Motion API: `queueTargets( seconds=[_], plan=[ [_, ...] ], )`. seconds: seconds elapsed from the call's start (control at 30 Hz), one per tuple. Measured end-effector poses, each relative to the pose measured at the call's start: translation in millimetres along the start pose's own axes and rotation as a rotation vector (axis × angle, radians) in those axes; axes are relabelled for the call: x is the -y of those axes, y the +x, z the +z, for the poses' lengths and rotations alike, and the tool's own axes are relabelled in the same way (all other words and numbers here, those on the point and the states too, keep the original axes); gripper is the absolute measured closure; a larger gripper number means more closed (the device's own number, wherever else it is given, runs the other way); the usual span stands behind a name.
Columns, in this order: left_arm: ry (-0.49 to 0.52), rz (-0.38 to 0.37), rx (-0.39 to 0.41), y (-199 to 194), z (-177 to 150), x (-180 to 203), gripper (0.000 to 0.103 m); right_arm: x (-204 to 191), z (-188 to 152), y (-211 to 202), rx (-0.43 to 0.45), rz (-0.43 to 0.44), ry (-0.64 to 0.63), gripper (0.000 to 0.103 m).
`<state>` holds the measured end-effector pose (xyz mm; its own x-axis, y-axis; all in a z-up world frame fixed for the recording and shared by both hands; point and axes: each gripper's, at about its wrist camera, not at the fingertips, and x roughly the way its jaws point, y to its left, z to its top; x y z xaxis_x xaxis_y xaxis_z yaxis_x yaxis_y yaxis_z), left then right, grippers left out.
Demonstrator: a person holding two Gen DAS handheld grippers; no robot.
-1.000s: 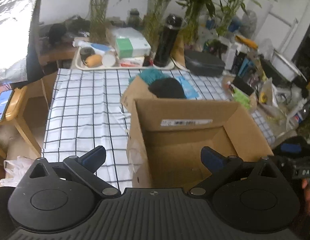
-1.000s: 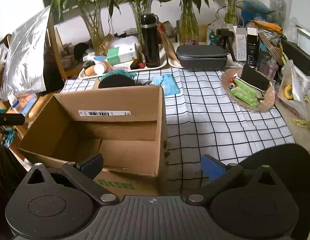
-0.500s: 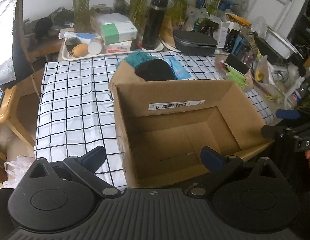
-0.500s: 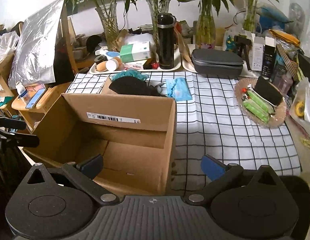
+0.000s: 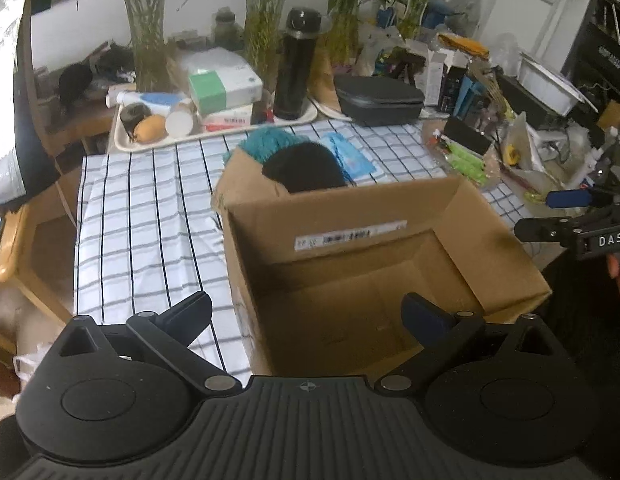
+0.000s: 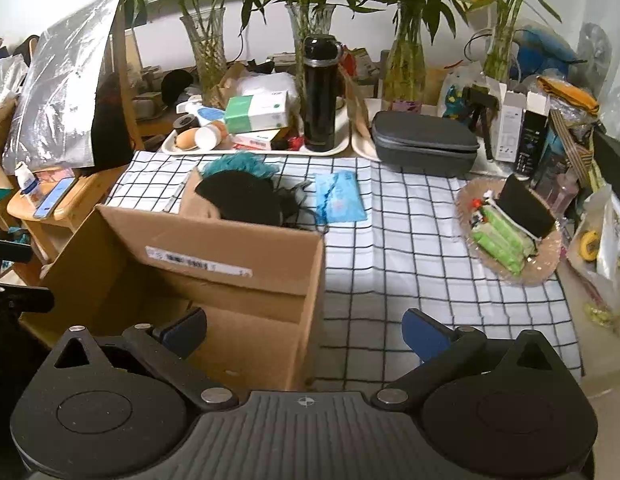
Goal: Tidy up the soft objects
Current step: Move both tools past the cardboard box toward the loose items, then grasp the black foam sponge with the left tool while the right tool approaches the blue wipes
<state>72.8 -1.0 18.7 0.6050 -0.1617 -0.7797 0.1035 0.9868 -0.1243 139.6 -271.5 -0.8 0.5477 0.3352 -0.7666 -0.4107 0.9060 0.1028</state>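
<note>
An open cardboard box [image 5: 374, 264] stands on the checked tablecloth, empty inside; it also shows in the right wrist view [image 6: 213, 256]. Behind it lie a black soft item [image 5: 305, 166] [image 6: 241, 196], a teal fluffy item [image 5: 265, 140] [image 6: 241, 162] and a light blue cloth [image 6: 338, 196] [image 5: 350, 156]. My left gripper [image 5: 305, 314] is open and empty above the box's near edge. My right gripper [image 6: 303, 326] is open and empty over the box's right front corner. The right gripper's fingers [image 5: 550, 228] show at the right of the left wrist view.
A tray [image 6: 253, 148] with boxes, cups and a black bottle [image 6: 320, 92] stands at the back with a grey case [image 6: 424, 140]. Glass vases with bamboo line the wall. A woven dish [image 6: 510, 232] with green packets sits at the right. A wooden stool [image 6: 49, 204] stands left.
Both grippers have risen and drawn back a little, so the box's inside and the items behind it show more fully. Both stay open and empty.
</note>
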Motion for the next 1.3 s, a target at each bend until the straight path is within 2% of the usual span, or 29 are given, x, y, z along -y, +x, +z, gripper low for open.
queueTargets(
  seconds=[0.53,0.67,0.87,1.07,1.17,1.3],
  plan=[
    [-0.05,0.033,0.147,6,35,-41,0.0,35,28,20,0.04,-0.031,0.005,0.0],
    [-0.067,0.02,0.178,16,44,-55,0.0,46,39,28,0.061,-0.033,0.011,0.0],
    [-0.033,0.016,0.2,38,53,-66,0.0,62,53,45,0.106,-0.006,0.037,0.0],
    [-0.053,-0.038,0.201,70,62,-82,0.0,72,62,69,0.125,0.034,0.073,0.0],
    [-0.084,-0.09,0.204,86,67,-92,0.0,75,65,83,0.137,0.046,0.084,0.0],
    [-0.078,-0.207,0.208,109,75,-98,0.001,79,69,100,0.132,0.043,0.104,0.0]
  ],
)
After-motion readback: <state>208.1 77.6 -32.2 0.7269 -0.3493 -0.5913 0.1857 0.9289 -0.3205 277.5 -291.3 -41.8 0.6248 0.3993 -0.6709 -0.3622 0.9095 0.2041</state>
